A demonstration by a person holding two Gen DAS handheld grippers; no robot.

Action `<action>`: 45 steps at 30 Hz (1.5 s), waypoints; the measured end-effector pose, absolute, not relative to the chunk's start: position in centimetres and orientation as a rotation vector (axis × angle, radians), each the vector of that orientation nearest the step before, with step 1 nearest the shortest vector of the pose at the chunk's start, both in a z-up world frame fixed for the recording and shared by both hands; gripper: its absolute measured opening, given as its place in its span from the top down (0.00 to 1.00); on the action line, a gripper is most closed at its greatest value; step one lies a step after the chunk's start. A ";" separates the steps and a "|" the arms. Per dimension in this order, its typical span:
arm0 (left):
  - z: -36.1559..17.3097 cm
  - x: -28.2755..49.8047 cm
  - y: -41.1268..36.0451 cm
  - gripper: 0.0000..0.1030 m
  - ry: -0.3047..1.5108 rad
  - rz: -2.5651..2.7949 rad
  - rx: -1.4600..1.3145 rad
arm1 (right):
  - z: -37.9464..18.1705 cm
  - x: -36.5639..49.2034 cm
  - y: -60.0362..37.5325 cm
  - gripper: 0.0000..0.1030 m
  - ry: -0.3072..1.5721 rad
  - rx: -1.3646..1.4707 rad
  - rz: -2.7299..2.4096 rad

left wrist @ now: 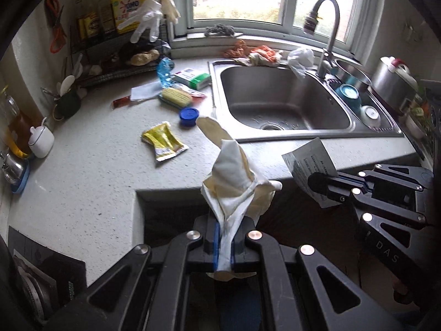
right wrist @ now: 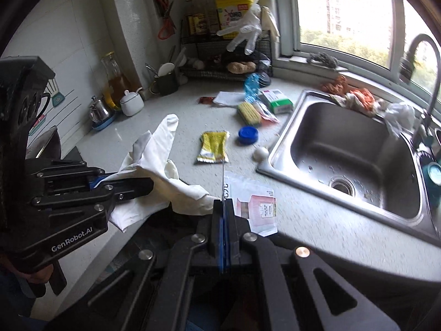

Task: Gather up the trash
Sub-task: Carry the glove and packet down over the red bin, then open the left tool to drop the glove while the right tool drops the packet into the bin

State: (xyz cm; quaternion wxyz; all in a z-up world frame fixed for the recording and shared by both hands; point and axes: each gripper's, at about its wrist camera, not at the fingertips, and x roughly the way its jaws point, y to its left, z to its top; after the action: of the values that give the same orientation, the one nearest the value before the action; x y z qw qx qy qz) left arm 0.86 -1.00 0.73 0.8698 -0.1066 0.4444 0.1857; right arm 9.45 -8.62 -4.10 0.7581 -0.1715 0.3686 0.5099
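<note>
My left gripper (left wrist: 224, 230) is shut on a cream rubber glove (left wrist: 234, 176), which stands up from the jaws in front of the counter edge. In the right wrist view the same left gripper (right wrist: 146, 189) comes in from the left with the glove (right wrist: 157, 151) draped over it. My right gripper (right wrist: 223, 207) is shut on a printed paper leaflet (right wrist: 257, 207), partly seen edge-on. The left wrist view shows this right gripper (left wrist: 317, 184) at the right, clamping the leaflet (left wrist: 308, 162). On the counter lie a yellow sachet (right wrist: 213, 146), a blue lid (right wrist: 248, 135) and a corn cob (right wrist: 249, 113).
A steel sink (left wrist: 286, 132) with a tall faucet (left wrist: 330, 35) fills the right of the counter; bowls (left wrist: 348, 95) sit in its side basin. A wire rack (right wrist: 209, 47) with bottles and hung gloves stands in the corner. A green-white box (left wrist: 193, 78), blue wrapper (left wrist: 165, 71) and red packet (left wrist: 121, 101) lie nearby.
</note>
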 end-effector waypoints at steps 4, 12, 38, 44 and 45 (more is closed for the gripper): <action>-0.7 2.3 -4.8 0.96 0.975 0.306 -0.181 | -5.9 10.2 -13.0 1.00 0.878 -0.307 0.978; -5.2 6.1 -10.6 0.95 1.064 0.138 -0.145 | -9.9 11.1 -20.2 0.99 0.978 -0.226 0.784; -36.9 14.4 -19.8 0.95 1.270 -0.085 -0.053 | -36.8 15.1 -28.8 0.99 1.171 -0.105 0.521; -39.9 15.1 -20.1 0.47 1.308 -0.072 -0.031 | -38.1 15.4 -28.8 0.99 1.186 -0.106 0.505; -40.2 15.1 -20.1 0.35 1.310 -0.071 -0.029 | -38.2 15.4 -28.6 0.99 1.185 -0.109 0.504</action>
State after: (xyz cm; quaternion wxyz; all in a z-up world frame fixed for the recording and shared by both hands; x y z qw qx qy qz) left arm 15.11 -20.09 -40.23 0.7924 -0.0136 0.6089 -0.0330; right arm 15.36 -28.60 -38.17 0.7986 -0.0508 0.5520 0.2346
